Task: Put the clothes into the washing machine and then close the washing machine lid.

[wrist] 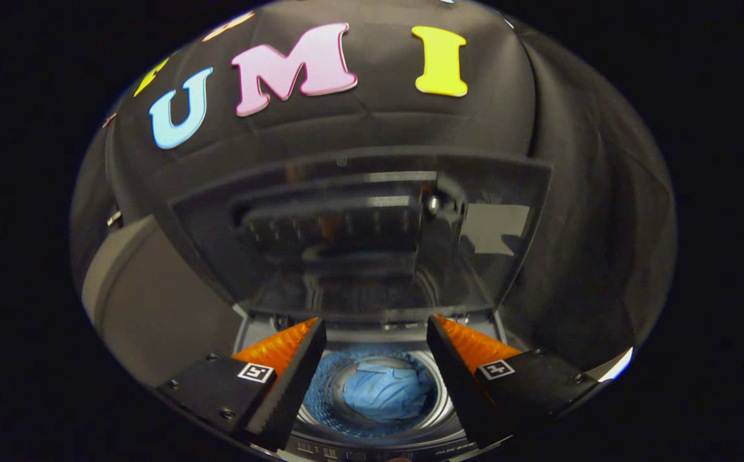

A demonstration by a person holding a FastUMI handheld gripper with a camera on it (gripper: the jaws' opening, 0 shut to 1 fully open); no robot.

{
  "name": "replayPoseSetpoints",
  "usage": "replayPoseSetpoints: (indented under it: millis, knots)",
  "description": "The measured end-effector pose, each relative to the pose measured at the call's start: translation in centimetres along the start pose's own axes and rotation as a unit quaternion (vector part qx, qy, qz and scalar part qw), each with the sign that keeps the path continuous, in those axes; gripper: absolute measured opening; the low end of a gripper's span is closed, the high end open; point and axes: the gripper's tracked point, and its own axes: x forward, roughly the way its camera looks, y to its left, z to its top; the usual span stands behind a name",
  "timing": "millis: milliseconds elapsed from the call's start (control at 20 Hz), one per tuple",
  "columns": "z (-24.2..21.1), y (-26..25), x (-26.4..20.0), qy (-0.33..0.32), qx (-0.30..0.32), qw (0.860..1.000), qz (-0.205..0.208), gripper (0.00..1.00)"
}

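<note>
Your hand-held gripper (376,333) hangs over the washing machine (372,443) with fingers (288,378) spread apart, gripping nothing. The blue clothes (385,390) lie bunched in the drum (321,398), seen between the fingers. The glass lid (359,224) stands raised at 12 o'clock beyond the fingertips.
</note>
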Motion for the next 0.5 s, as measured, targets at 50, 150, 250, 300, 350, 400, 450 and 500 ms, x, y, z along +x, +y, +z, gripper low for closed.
replayPoseSetpoints:
  millis: [50, 150, 250, 300, 350, 400, 450, 500]
  knots:
    - [2.0, 0.4, -0.4, -0.02, -0.004, 1.0, 0.005, 1.0]
    - [5.9, 1.5, -1.2, -0.061, -0.025, 0.998, 0.019, 1.0]
    - [9.7, 3.0, -1.5, -0.111, -0.047, 0.992, 0.033, 0.99]
    - [11.5, 3.8, -1.4, -0.132, -0.061, 0.989, 0.039, 0.99]
    - [13.0, 4.4, -1.0, -0.145, -0.071, 0.986, 0.039, 0.99]
    - [14.0, 4.2, -0.2, -0.15, -0.077, 0.985, 0.036, 0.99]
    - [14.7, 4.0, 0.9, -0.148, -0.078, 0.985, 0.031, 0.99]
    - [15.1, 3.6, 2.4, -0.139, -0.077, 0.987, 0.018, 0.99]
